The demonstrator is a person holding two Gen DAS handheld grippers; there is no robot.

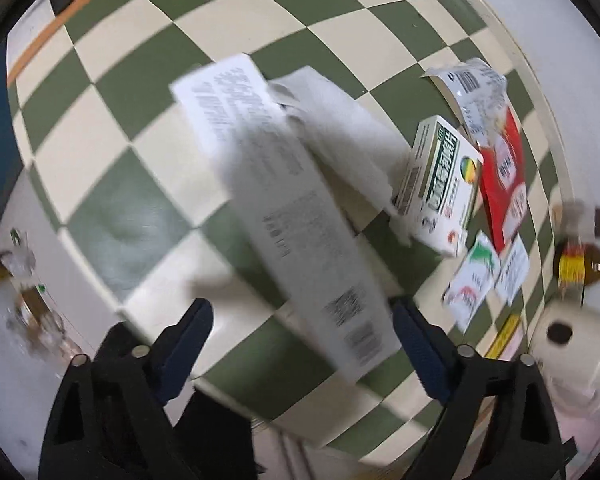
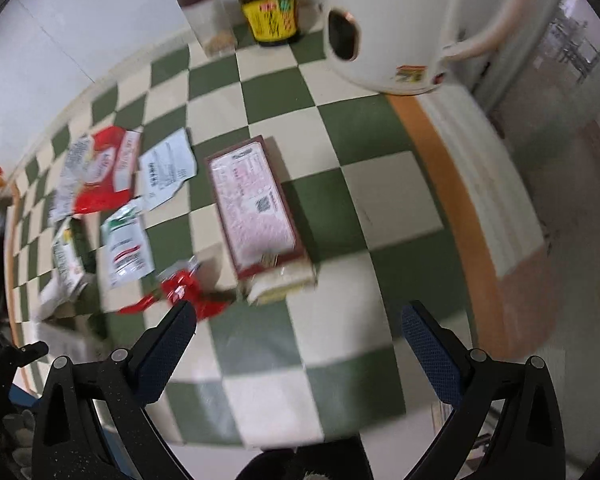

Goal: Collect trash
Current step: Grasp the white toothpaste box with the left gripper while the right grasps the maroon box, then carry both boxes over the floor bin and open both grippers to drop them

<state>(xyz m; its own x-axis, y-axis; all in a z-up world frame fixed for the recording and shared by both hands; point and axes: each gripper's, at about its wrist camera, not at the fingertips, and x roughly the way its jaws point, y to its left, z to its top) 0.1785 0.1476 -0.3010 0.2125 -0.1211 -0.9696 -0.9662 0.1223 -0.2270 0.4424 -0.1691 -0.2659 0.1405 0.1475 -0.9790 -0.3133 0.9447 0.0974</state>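
Two grippers over a green-and-cream checkered tablecloth (image 1: 112, 120) littered with trash. Left gripper (image 1: 300, 326) has its jaws spread wide, and a long white carton (image 1: 284, 208), blurry, lies between and just ahead of the fingertips; can't tell if the pads touch it. A green-and-white medicine box (image 1: 440, 184) sits off to its right, beside a red wrapper (image 1: 504, 184). Right gripper (image 2: 298, 330) is spread too, nothing between the pads; a pink-labelled box (image 2: 252, 200) lies just ahead, and a crumpled red wrapper (image 2: 184, 288) sits right at its left fingertip
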